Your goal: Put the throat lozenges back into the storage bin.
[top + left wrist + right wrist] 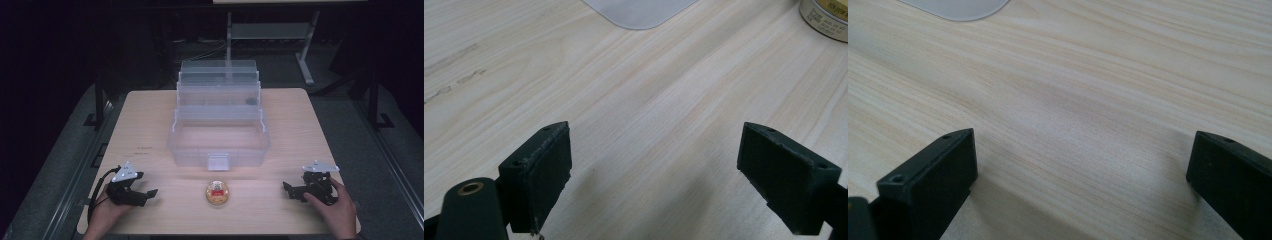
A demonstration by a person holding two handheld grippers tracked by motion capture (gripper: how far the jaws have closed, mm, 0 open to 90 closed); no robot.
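Round tin (217,193) with a gold rim and a red picture on its lid is sitting on the table (150,130) near the front edge, roughly midway between the two grippers and touching neither. Left gripper (148,193) rests on the wood at the near left, held in the person's left hand (102,212), jaws spread wide with nothing between them, pointing right toward the tin. From the left gripper view you get bare wood grain between the pads, and the tin's edge peeks in at the top right corner. Right gripper (289,190) is at the near right in the person's right hand (337,212), jaws also wide apart and holding nothing, pointing left. Its own view has plain tabletop between the pads too.

Just behind the tin is a clear plastic box (218,145), open on top, with a small latch tab on its front wall facing the tin. Its tiered trays step up and back behind it. One of the upper trays has a small dark thing in it, too small to make out. Past the table it's dark, with a grey metal stand further back
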